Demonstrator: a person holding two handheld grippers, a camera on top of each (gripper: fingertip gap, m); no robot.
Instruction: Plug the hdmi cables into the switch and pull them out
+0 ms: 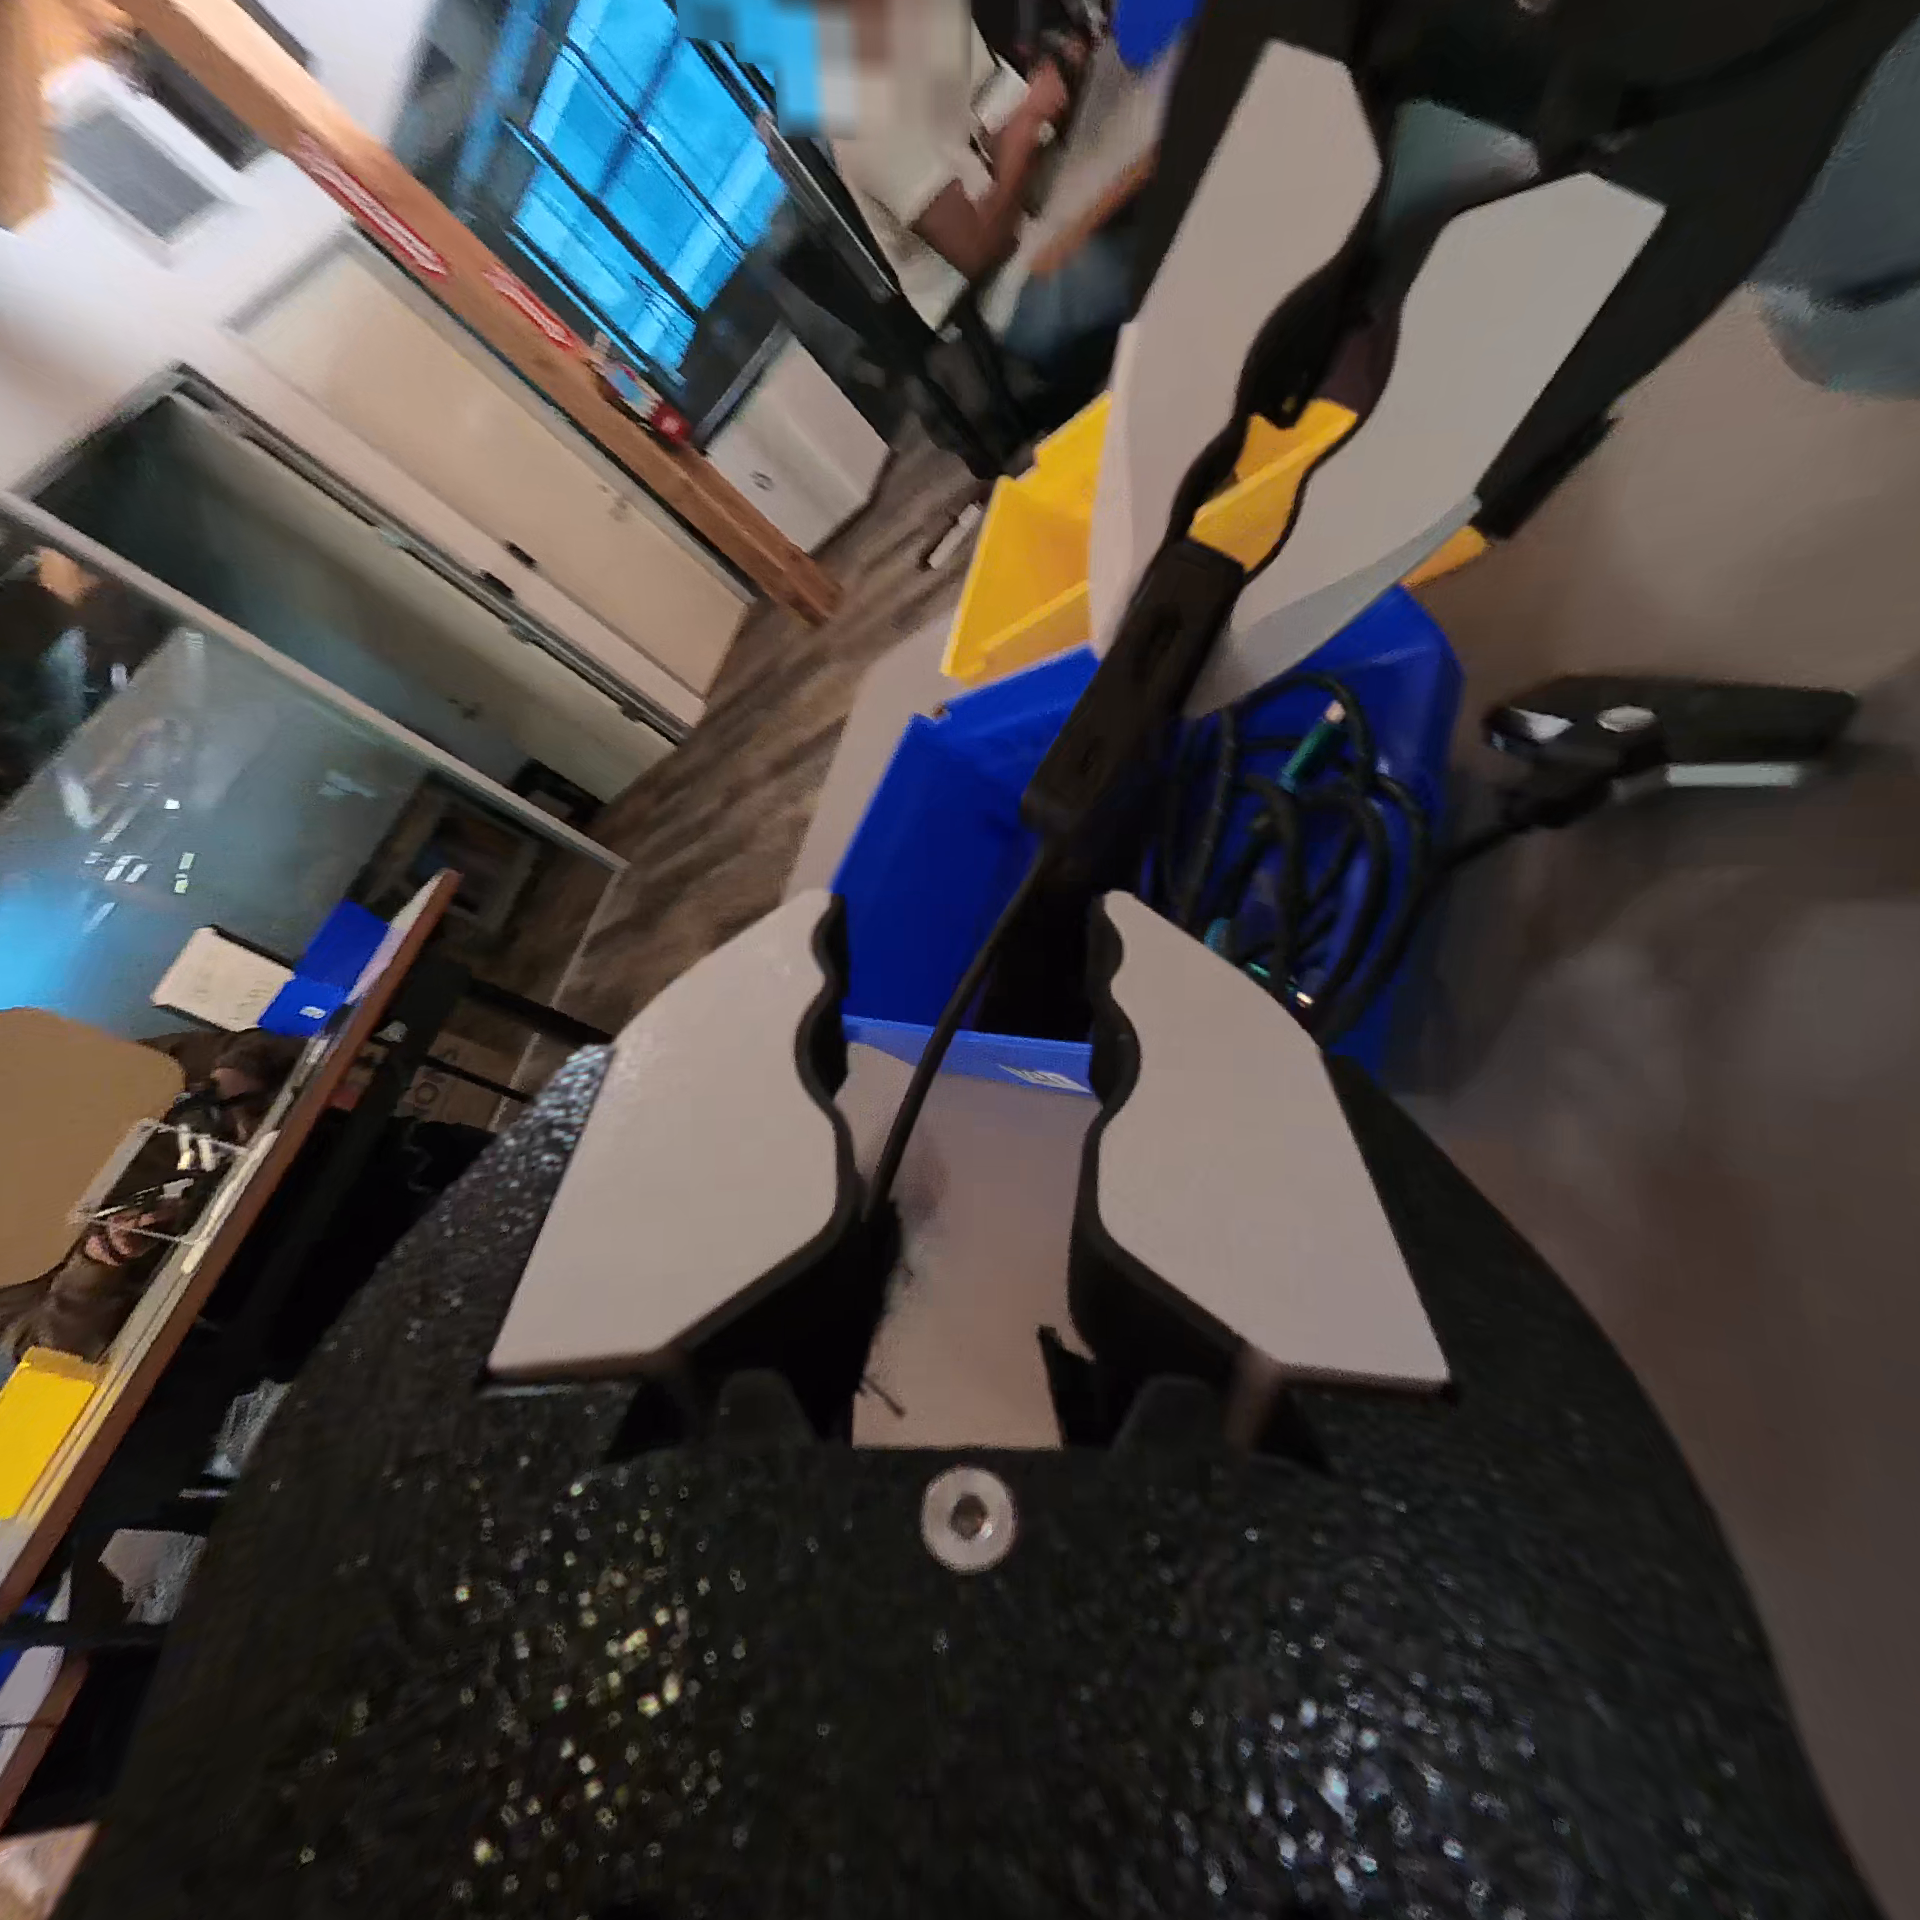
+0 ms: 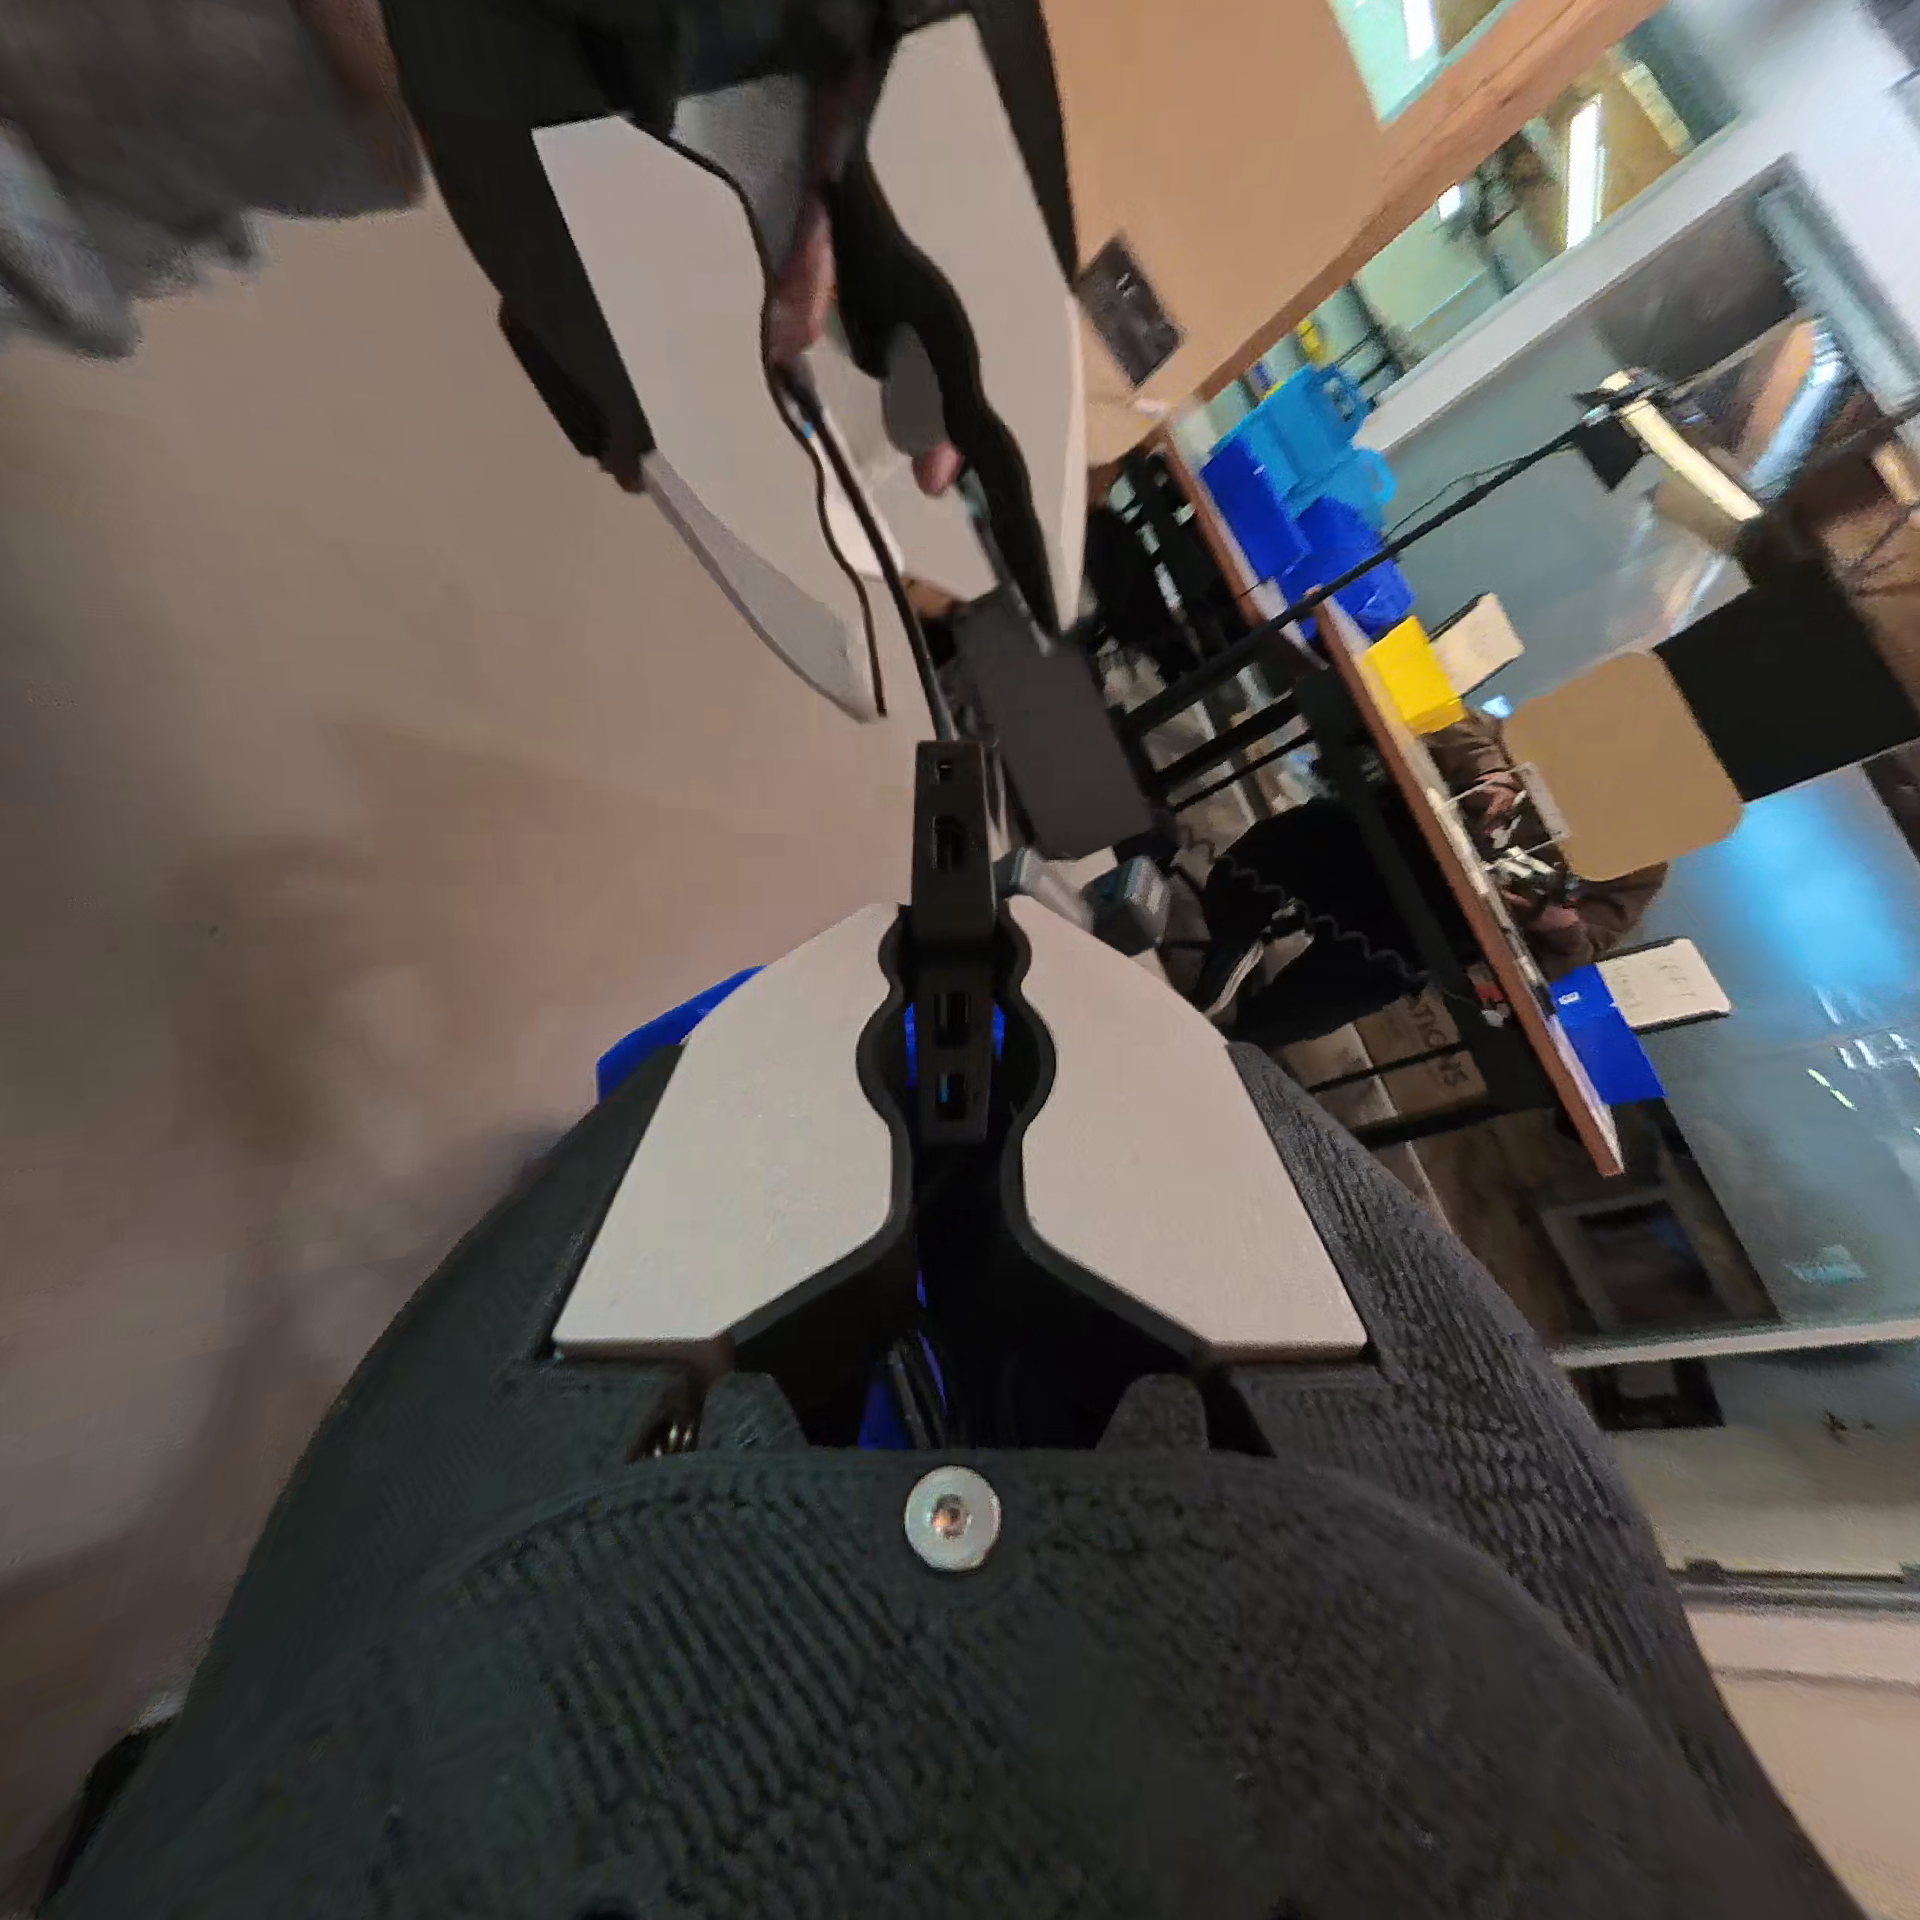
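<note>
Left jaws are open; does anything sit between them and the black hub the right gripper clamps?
Nothing solid visibly blocks the way. Only the hub's own thin black cable runs through the left gripper's open gap toward the hub, which the right gripper clamps. The blue bin lies beyond.

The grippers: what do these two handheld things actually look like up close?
Each gripper has a rough, speckled black plastic body with one silver screw in the middle. Its two fingers carry flat pale grey plates edged with wavy black pads.
</note>
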